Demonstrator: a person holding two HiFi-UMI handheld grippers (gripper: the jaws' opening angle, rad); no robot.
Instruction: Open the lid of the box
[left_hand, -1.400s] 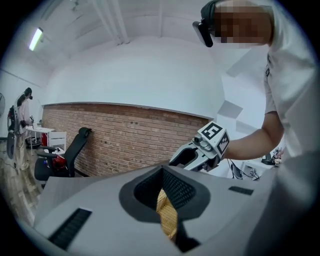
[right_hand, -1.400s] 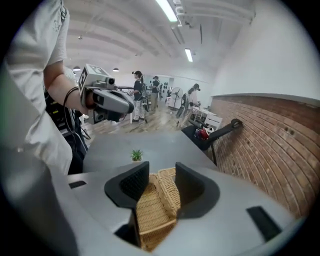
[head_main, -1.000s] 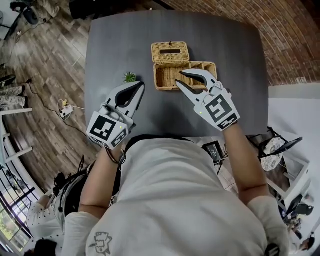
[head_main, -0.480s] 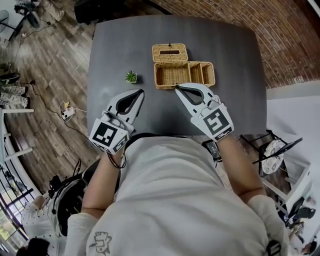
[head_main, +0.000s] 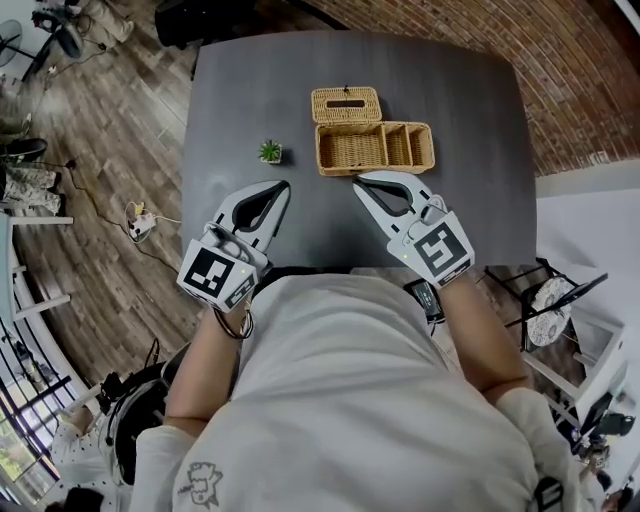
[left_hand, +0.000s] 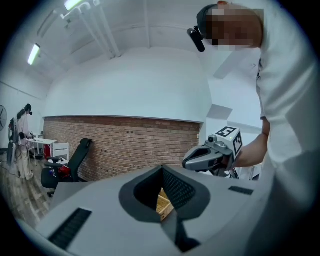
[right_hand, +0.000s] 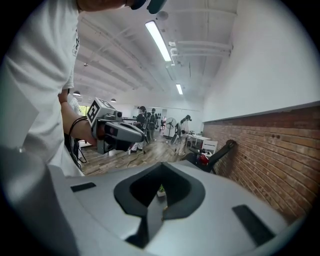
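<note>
Both sets of jaws are pressed together, empty: left gripper (head_main: 283, 186) and right gripper (head_main: 358, 181) hover near the wicker box (head_main: 375, 148). It's sitting open mid-table (head_main: 470, 90), lid (head_main: 347, 104) lying just behind it.

Wicker box (head_main: 376, 168), 3 compts, lid (head_main: 346, 104) open behind

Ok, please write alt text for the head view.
An open woven wicker box sits on a dark grey table, its wicker lid lying flat behind it. The left gripper and right gripper hover in front, jaws shut and empty, near a small green potted plant.
</note>
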